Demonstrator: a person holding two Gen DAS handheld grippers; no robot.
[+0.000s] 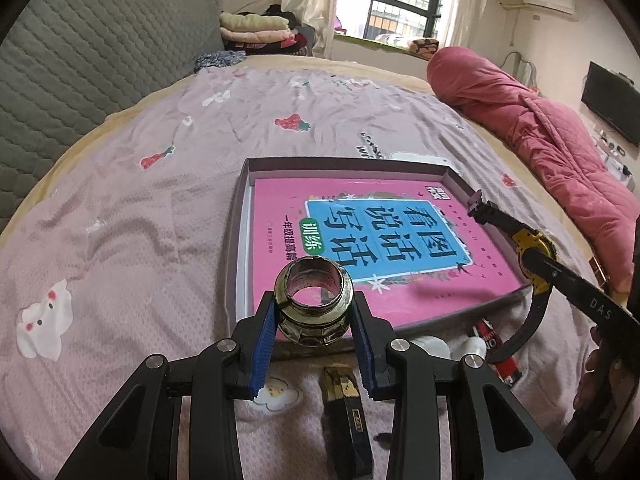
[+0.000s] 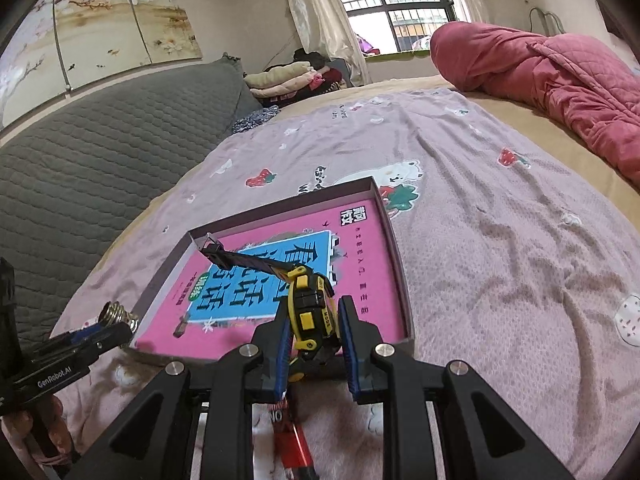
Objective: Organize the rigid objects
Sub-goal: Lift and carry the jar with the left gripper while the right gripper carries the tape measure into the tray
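Note:
A shallow purple box holding a pink book lies on the bed; it also shows in the right wrist view. My left gripper is shut on a metal threaded ring, held just above the box's near edge; the ring also shows in the right wrist view. My right gripper is shut on a black-and-yellow wristwatch, held over the box's near right side with its strap stretched out. The watch also shows in the left wrist view.
A black-and-gold lighter-like object, a red-and-black item and a white piece lie on the purple bedspread before the box. A pink quilt is piled at the right. A grey headboard stands left.

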